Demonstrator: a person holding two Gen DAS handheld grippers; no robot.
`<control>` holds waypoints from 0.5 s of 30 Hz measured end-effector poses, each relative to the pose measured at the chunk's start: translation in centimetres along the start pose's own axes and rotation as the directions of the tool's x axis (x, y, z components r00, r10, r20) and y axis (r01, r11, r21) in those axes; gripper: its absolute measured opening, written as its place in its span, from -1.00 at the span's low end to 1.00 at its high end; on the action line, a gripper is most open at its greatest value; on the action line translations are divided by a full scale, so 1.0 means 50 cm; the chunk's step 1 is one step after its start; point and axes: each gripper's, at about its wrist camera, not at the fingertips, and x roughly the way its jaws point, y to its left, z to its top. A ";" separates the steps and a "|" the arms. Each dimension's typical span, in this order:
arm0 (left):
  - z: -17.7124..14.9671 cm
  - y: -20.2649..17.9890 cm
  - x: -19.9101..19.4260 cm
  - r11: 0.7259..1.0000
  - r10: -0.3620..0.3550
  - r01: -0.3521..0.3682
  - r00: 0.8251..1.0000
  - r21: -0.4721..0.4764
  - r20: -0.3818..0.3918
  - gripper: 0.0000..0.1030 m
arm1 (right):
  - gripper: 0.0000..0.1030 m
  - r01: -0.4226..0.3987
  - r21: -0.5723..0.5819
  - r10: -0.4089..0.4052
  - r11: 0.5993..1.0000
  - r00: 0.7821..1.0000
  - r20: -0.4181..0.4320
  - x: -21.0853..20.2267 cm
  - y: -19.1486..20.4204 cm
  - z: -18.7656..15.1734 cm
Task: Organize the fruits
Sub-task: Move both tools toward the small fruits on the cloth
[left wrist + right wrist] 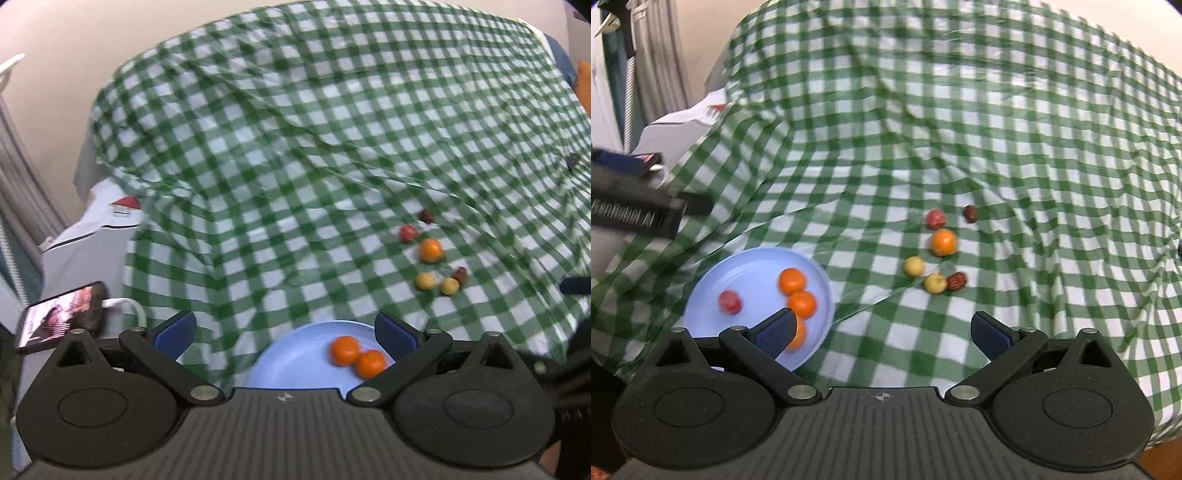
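Four fruits on blue plate

Hidden, cropped and smeared parts of the fruit scene

In the left wrist view the near part of the blue plate is covered by the left gripper, so any fruit lying there is hidden. In the right wrist view a third orange on the plate sits half behind a finger of the right gripper. The red fruit on the plate is smeared by motion blur, its kind unclear. The two dark red fruits on the checked cloth are too small to name. The phone at the left shows a blurred screen, and the far cloth runs off the frame.
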 end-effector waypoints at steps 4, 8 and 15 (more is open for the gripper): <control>0.012 -0.038 0.030 0.998 -0.056 0.057 0.998 0.002 -0.022 0.99 | 0.95 0.033 0.022 -0.033 0.999 0.999 0.016 0.029 -0.047 -0.008; 0.038 -0.077 0.094 0.993 -0.121 0.120 0.990 -0.019 -0.066 0.99 | 0.93 0.061 0.019 -0.062 0.998 0.997 0.035 0.081 -0.092 -0.012; 0.081 -0.167 0.262 0.973 -0.231 0.232 0.960 -0.009 -0.156 0.99 | 0.20 0.109 -0.062 -0.108 0.992 0.994 0.016 0.220 -0.155 -0.016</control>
